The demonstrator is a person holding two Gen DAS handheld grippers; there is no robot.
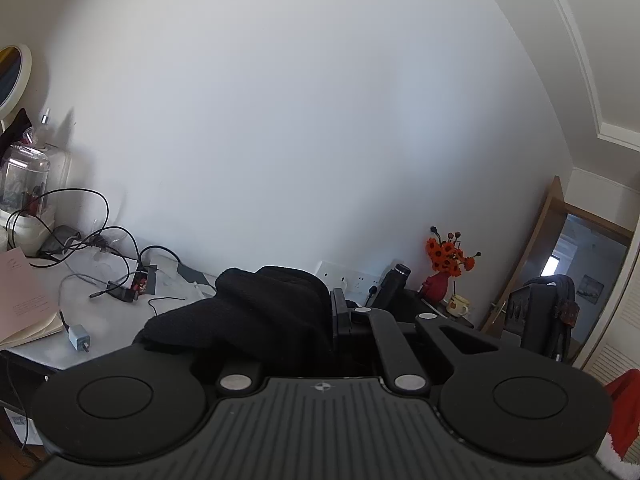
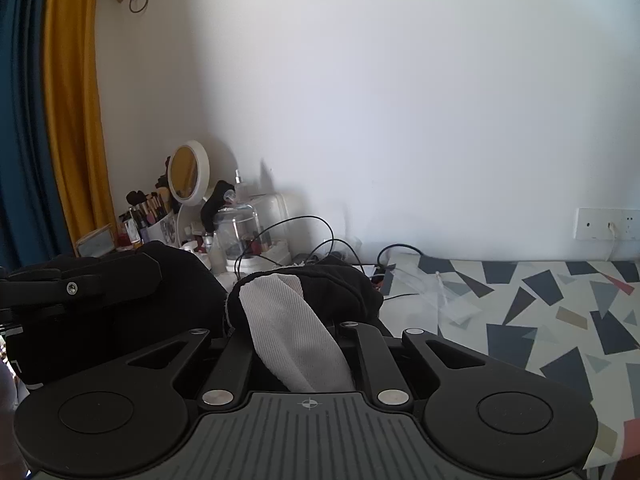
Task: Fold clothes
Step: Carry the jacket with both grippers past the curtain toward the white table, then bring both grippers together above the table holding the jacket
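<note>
1. The left gripper (image 1: 320, 320) has its jaws clamped on a bunched black knit garment (image 1: 256, 312), held above the white tabletop (image 1: 108, 320).
2. The right gripper (image 2: 298, 344) has its jaws clamped on the same garment's white ribbed lining (image 2: 292, 332), beside the patterned tabletop (image 2: 520, 312).

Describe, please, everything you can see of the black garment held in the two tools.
The black knitted-looking garment is soft, bunched and draped rather than flat. In the right wrist view it is heaped over the right tool, which is shut on it, and a white ribbed fabric panel, perhaps its lining, runs down between the fingers. In the left wrist view the same dark cloth mounds over the left tool, also shut on it. It is raised in front of the patterned tabletop; its full shape is hidden.
</note>
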